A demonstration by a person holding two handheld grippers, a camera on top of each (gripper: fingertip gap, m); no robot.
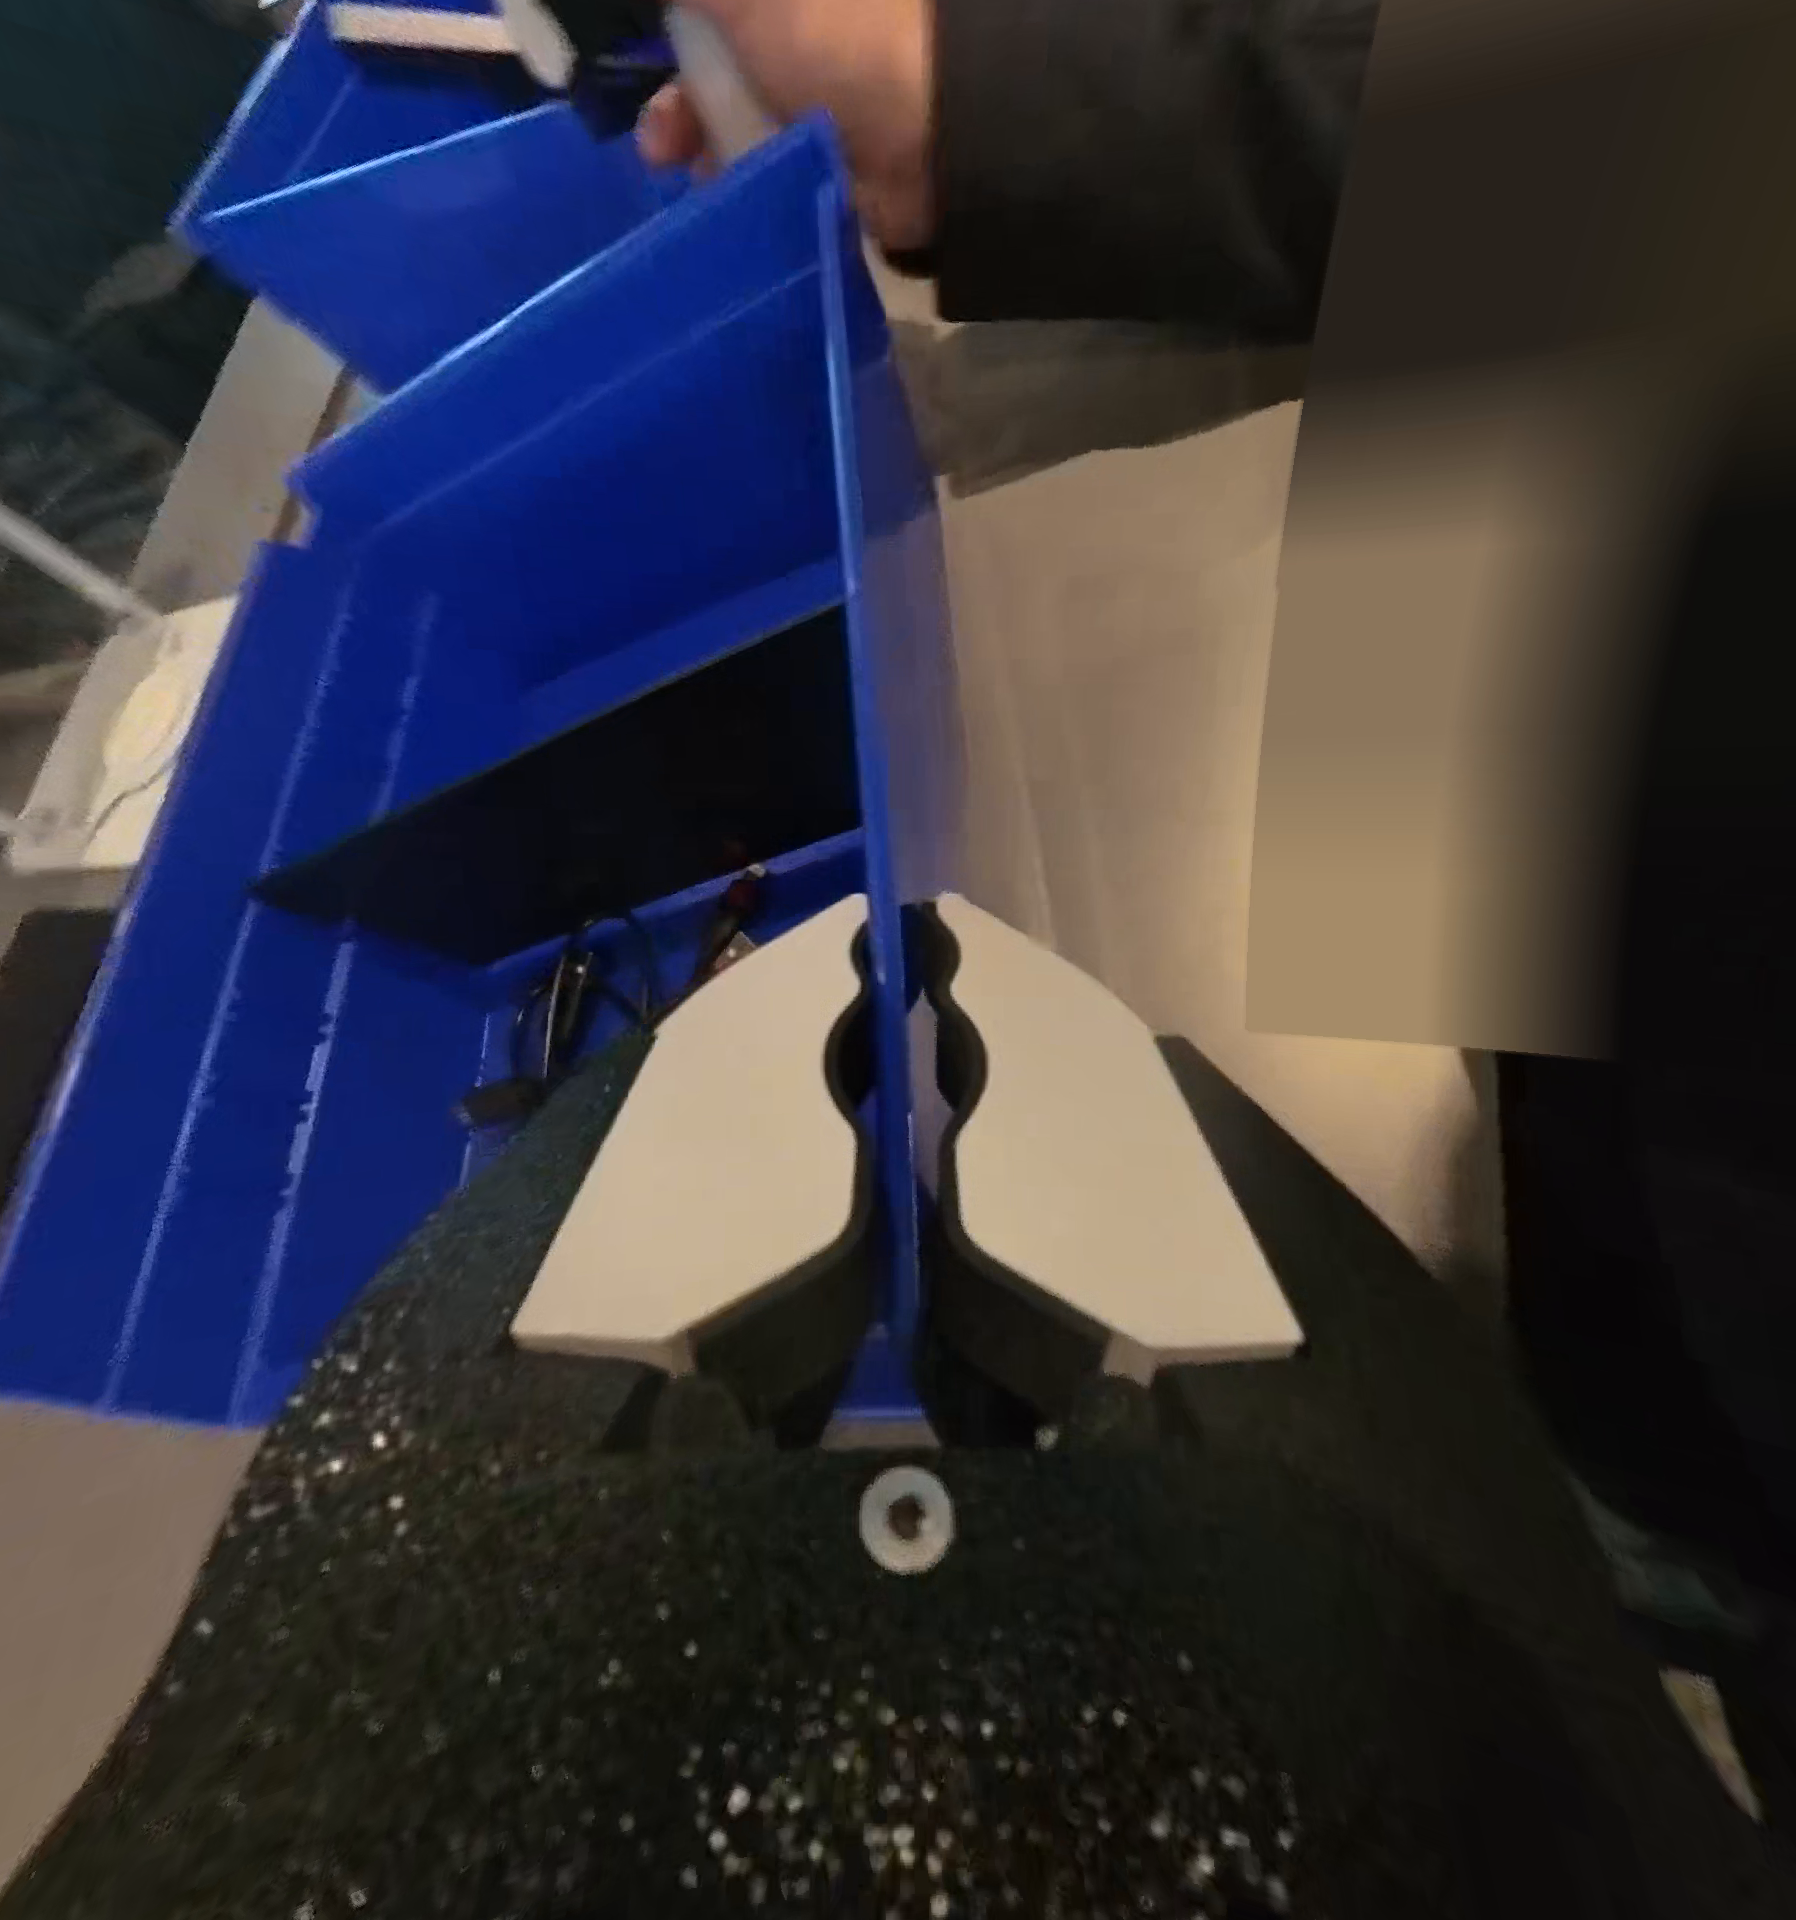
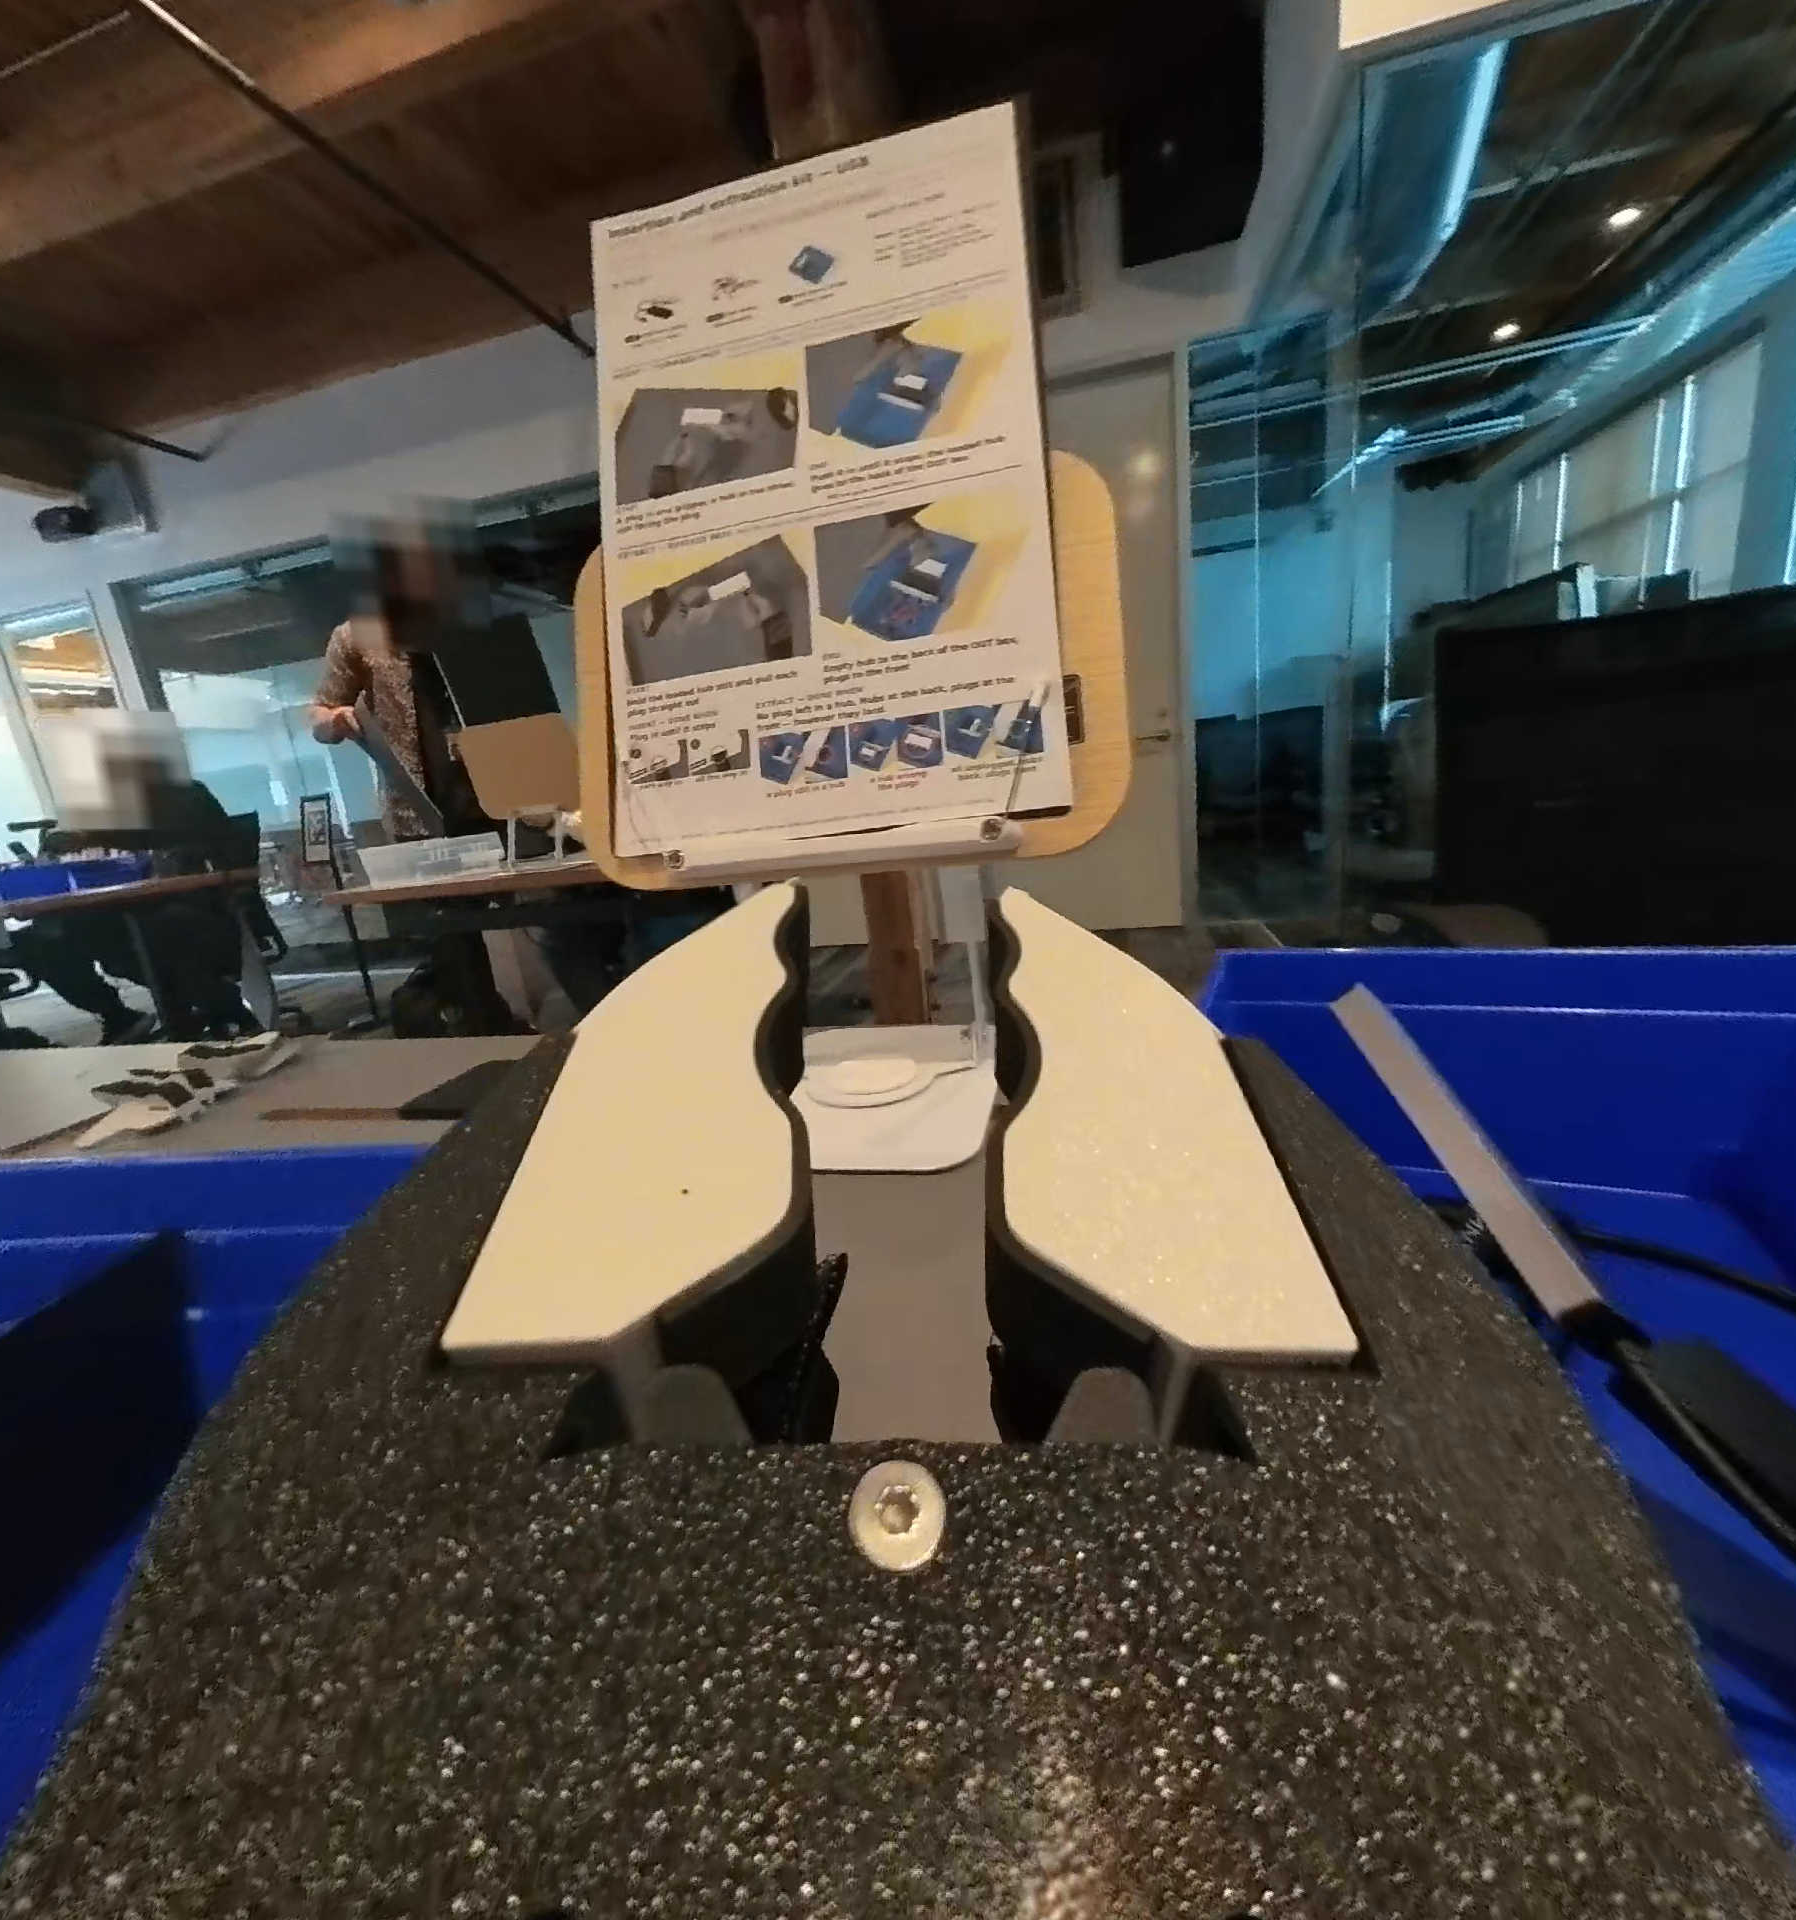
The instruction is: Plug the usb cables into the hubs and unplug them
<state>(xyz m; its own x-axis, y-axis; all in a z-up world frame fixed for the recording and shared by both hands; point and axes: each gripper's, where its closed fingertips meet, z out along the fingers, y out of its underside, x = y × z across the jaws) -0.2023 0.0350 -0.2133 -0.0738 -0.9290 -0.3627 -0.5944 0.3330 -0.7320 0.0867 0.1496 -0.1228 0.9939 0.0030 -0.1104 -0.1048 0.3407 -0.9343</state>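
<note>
Left gripper [image 1: 899, 1122] fingers pinch the blue bin [image 1: 603, 582] wall; a few cables [image 1: 572, 997], probably usb, lie half hidden inside. Right gripper [image 2: 899, 1049] fingers apart, empty; two bins visible, hub [image 2: 1465, 1153] in right one.

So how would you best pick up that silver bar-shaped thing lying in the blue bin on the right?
Probably across its long bare middle, coming down from above. The silver hub lies slanted in the blue bin; its lower end carries a black cable, so leave that end alone. Its narrow width should fit between the open fingers of the right hand-held gripper.
</note>
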